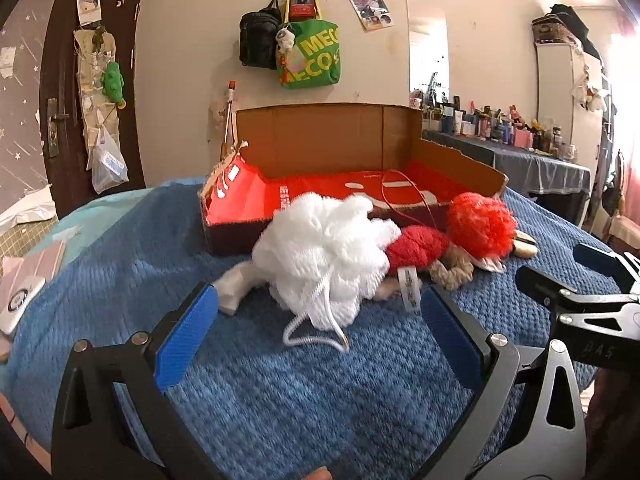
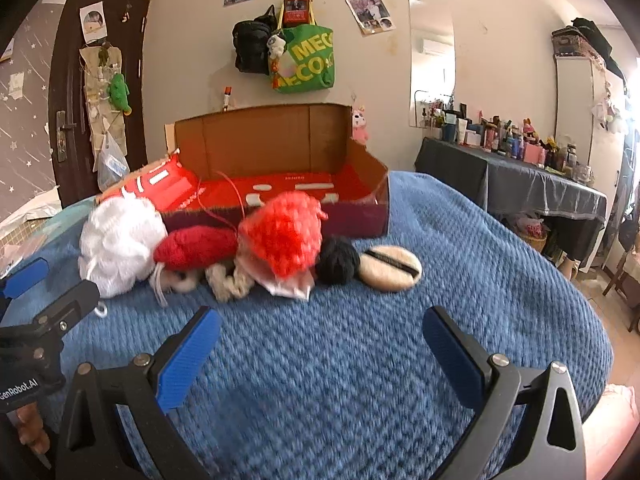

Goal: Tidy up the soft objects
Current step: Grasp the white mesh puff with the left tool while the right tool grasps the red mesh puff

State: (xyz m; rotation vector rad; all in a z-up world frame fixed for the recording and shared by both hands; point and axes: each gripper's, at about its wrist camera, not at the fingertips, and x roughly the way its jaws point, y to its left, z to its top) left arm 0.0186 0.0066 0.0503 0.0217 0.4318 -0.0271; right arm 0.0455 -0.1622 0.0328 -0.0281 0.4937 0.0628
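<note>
A pile of soft things lies on the blue blanket (image 1: 280,380) in front of an open cardboard box (image 1: 332,196) with a red inside. The pile holds a white mesh bath pouf (image 1: 324,256), a red knitted piece (image 1: 416,246), a red mesh pouf (image 1: 480,226), a beige braided rope toy (image 2: 230,278), a black yarn ball (image 2: 338,260) and a beige powder puff (image 2: 390,268). My left gripper (image 1: 320,320) is open and empty, just short of the white pouf (image 2: 118,244). My right gripper (image 2: 322,340) is open and empty, short of the red pouf (image 2: 286,234). The box also shows in the right wrist view (image 2: 280,168).
A dark door (image 1: 80,92) stands at the left. Bags hang on the wall (image 1: 308,52) behind the box. A table with a dark cloth (image 2: 520,188) and several bottles stands at the right. A pink pad (image 1: 28,276) lies at the bed's left edge.
</note>
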